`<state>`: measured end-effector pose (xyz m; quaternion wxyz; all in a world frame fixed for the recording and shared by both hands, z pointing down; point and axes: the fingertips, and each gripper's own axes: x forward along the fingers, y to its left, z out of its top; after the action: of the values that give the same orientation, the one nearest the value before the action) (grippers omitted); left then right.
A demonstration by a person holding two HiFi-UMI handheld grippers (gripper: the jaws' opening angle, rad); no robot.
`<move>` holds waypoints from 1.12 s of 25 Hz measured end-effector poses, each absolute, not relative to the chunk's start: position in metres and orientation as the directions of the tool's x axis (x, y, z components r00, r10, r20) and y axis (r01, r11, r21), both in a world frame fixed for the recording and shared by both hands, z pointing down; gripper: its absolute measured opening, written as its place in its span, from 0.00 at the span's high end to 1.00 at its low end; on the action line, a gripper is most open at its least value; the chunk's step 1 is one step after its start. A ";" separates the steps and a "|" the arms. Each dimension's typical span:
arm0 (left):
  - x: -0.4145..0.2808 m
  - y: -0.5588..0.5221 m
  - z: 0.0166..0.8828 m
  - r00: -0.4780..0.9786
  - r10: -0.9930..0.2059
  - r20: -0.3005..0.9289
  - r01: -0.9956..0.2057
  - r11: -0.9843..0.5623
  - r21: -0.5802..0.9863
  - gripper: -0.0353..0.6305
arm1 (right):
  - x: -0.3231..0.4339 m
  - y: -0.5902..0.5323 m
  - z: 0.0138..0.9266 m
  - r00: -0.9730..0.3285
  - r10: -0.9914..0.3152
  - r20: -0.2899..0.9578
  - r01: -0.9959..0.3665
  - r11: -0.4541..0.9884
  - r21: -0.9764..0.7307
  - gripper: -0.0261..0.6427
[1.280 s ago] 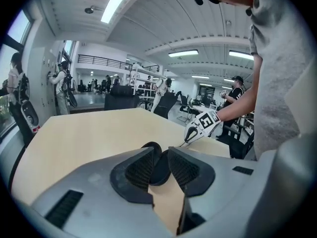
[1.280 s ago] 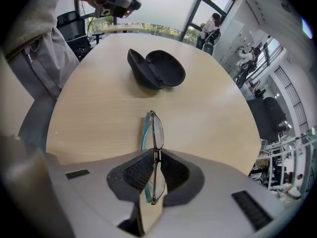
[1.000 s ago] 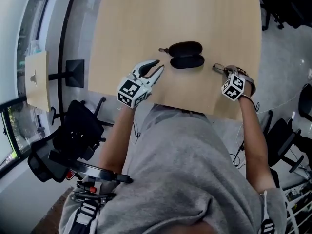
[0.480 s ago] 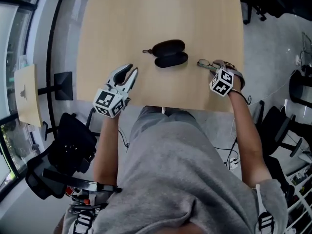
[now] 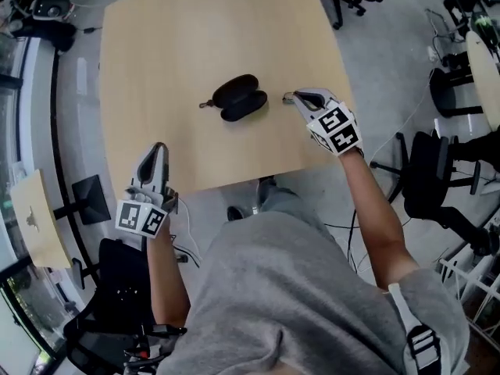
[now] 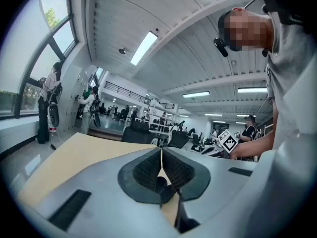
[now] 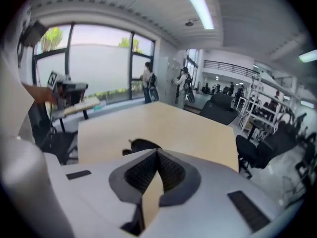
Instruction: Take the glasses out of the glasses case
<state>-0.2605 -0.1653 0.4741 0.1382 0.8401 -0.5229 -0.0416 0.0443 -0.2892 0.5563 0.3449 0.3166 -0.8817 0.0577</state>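
While it lies mid-table, glasses case [image 5: 238, 98]: black, open
glasses [image 5: 290, 97]: out of case, just right of it, at right gripper tip; contact unclear
right gripper [image 5: 301, 96]: jaws together, nothing seen between
left gripper [image 5: 159, 148]: jaws together, empty, at near-left edge of table [image 5: 195, 37]

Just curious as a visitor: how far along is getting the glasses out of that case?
Nearly finished, it seems. Done: the glasses case lies open on the table, and a small wiry shape beside it, at the tip of the right gripper, is probably the glasses. In hand: nothing; the right gripper and the left gripper both show shut, empty jaws. Left: seemingly little.
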 end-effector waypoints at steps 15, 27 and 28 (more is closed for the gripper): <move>-0.353 0.004 0.350 0.450 -0.891 -0.060 -0.880 -0.454 0.139 0.94 | -0.106 -0.075 0.351 -0.842 -0.521 0.144 -0.537 0.834 -0.128 0.95; -0.325 0.037 0.331 0.554 -0.824 -0.117 -0.819 -0.565 0.102 0.94 | -0.088 -0.008 0.315 -0.811 -0.573 0.117 -0.583 0.809 -0.073 0.95; -0.320 0.040 0.332 0.563 -0.819 -0.112 -0.814 -0.573 0.100 0.94 | -0.085 -0.002 0.314 -0.808 -0.578 0.116 -0.587 0.806 -0.076 0.95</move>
<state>-0.3198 0.0401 0.3325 0.0181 0.8838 -0.4618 -0.0731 -0.0846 -0.0018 0.3145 0.0434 0.3067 -0.9493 0.0542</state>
